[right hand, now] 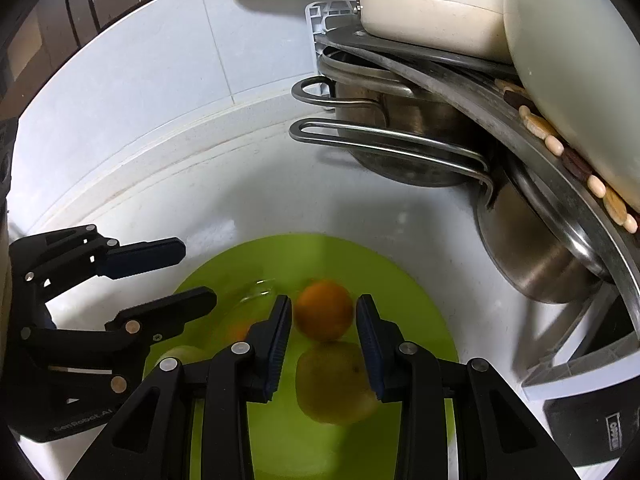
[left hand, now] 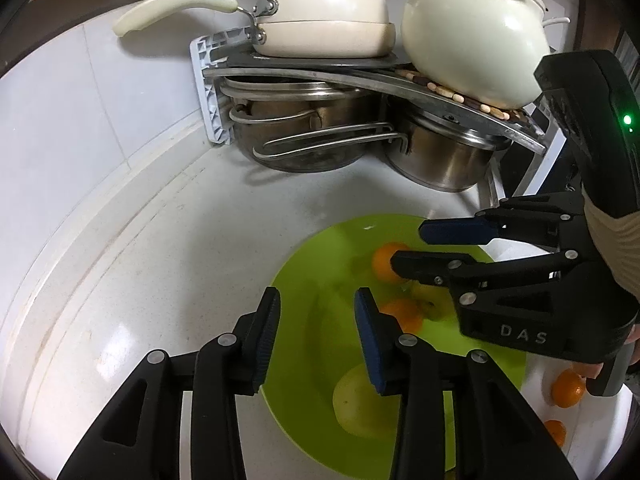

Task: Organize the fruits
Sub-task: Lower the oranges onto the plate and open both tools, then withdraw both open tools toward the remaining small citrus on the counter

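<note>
Oranges (right hand: 323,309), apples (right hand: 334,380) in green bowl (right hand: 420,292); both claws empty, slightly parted.

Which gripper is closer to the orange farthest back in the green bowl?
The right gripper hangs just above that orange, jaws either side without pinching. The left gripper sits farther over the green bowl.

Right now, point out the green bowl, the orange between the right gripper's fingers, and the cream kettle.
green bowl (right hand: 424,312), right wrist view, bare inner wall on the right.
orange (right hand: 324,310), right wrist view, middle of its peel.
cream kettle (left hand: 472,36), left wrist view, middle of its rounded body.
</note>
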A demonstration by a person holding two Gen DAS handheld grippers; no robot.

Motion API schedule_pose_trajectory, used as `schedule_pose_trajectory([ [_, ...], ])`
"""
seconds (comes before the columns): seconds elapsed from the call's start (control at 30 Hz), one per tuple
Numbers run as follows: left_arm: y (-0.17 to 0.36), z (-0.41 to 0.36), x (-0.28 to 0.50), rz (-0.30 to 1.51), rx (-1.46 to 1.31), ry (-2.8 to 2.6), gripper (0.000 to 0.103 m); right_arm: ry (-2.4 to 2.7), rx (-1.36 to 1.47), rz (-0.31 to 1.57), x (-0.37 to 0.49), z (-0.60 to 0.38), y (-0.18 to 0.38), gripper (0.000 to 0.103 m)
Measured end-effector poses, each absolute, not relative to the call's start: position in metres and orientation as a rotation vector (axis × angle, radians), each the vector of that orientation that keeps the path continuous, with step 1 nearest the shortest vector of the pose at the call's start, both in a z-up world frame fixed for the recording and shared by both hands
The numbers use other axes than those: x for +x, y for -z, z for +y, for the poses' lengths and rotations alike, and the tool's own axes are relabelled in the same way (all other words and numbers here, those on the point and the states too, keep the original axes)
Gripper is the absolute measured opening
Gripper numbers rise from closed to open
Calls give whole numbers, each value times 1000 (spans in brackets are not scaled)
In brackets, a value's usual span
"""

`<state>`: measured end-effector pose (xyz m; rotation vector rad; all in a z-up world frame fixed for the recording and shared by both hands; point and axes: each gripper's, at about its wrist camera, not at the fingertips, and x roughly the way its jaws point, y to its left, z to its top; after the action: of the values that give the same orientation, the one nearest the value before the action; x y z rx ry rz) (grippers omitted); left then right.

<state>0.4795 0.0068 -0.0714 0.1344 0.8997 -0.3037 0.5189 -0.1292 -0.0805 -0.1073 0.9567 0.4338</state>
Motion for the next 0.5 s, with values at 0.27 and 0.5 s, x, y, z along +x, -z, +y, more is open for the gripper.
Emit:
schedule_pose_trajectory([
  [0.27,59,10,464,888,112,266,40,-424,-95,917,498,-135,63,35],
  [0.5,37,12,442,849,64,246,42,-421,-99,849,469,-141,41,35],
])
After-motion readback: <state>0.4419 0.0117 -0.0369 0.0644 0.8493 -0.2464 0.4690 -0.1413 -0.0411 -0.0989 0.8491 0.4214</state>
